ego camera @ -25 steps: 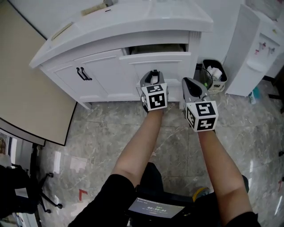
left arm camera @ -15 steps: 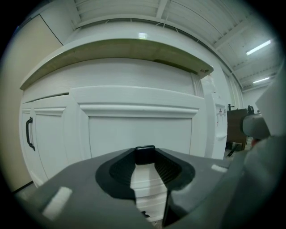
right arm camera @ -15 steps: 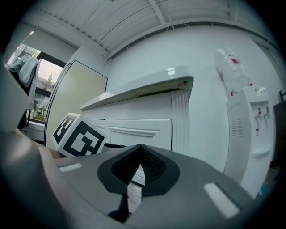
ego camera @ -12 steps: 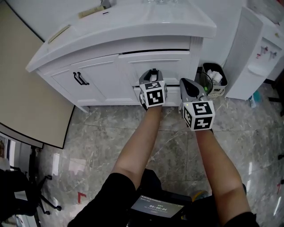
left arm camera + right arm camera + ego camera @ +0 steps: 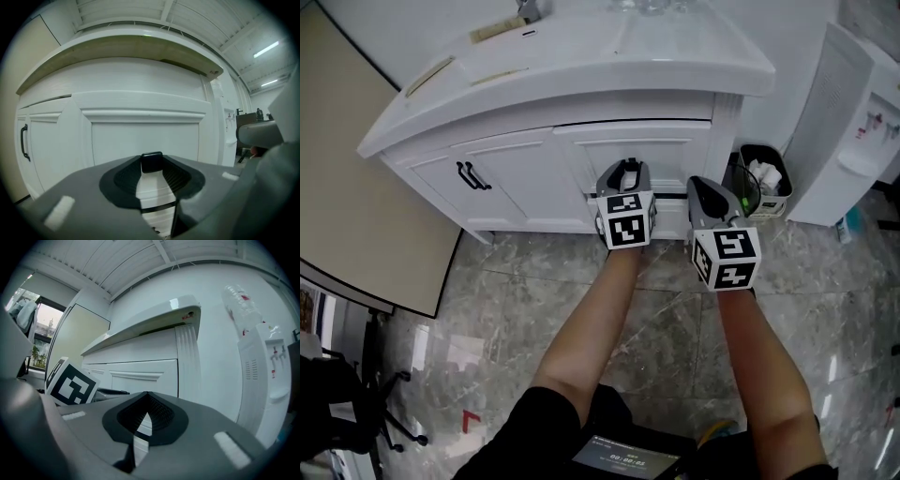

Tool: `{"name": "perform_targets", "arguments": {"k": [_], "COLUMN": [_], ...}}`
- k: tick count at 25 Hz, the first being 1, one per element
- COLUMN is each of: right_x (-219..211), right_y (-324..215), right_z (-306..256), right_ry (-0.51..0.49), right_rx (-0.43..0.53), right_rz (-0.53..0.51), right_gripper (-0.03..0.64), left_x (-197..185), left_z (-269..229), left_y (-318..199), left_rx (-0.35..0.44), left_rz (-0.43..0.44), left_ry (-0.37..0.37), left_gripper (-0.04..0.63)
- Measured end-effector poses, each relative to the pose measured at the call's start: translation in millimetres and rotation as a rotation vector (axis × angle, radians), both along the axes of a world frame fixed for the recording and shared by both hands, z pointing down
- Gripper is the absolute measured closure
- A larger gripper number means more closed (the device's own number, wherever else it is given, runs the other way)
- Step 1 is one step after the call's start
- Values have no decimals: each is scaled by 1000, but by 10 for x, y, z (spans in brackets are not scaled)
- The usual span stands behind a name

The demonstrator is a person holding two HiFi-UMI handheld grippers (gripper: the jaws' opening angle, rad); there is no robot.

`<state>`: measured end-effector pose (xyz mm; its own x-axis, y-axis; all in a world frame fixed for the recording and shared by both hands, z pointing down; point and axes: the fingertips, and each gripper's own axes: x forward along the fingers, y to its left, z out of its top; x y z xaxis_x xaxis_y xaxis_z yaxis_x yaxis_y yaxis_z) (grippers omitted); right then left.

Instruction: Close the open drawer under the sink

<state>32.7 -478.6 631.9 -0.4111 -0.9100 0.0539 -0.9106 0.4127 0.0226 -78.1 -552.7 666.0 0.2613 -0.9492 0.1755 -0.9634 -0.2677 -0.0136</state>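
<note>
The drawer (image 5: 636, 150) sits pushed in, its white front flush with the cabinet face below the worktop (image 5: 581, 56). It is straight ahead of the left claw (image 5: 624, 171), whose tip is right at the lower edge of the drawer front. Whether the two actually touch is hard to make out from above.

In the left gripper view the panelled drawer front (image 5: 145, 136) fills the space beyond the left claw (image 5: 152, 177). That claw's jaws stand a little apart, with only white cabinet showing through the gap and nothing held.

The right claw (image 5: 710, 192) hangs just to the right of the left one and a little further back from the cabinet. In its own view the right claw (image 5: 146, 420) is closed to a thin sliver and is empty.

Left of the left claw are cupboard doors with black handles (image 5: 473, 175). Right of the right claw stands a bin (image 5: 766, 178).
</note>
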Motion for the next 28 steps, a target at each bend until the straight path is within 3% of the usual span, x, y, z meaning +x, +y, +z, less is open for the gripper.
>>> {"name": "perform_targets", "arguments": {"k": [4, 6, 10, 13, 17, 23, 28], "right_x": [-5, -29, -73, -118, -234, -373, -387], "right_y": [20, 125, 336, 427, 608, 1176, 1738], "right_z": [-65, -165, -687, -1361, -2548, -4357, -5166], "right_ry": [-8, -21, -30, -23, -11, -4, -52], "right_rx": [23, 9, -43, -91, -120, -35, 10], "right_rz": [-19, -33, -44, -38, -34, -43, -12], "right_gripper": [594, 595, 594, 595, 595, 595, 595], "left_x": [-5, 9, 70, 12, -141, -226, -282], "left_z": [-222, -426, -1051, -1769, -3098, -4789, -5602], "left_y": [242, 505, 934, 1105, 1238, 1810, 2453], "left_rx": [93, 123, 97, 60, 66, 81, 92], "left_rz": [-2, 1, 42, 49, 57, 131, 184], "left_ry": [46, 57, -14, -24, 0, 36, 60], "left_gripper": [453, 591, 595, 595, 595, 595, 595]}}
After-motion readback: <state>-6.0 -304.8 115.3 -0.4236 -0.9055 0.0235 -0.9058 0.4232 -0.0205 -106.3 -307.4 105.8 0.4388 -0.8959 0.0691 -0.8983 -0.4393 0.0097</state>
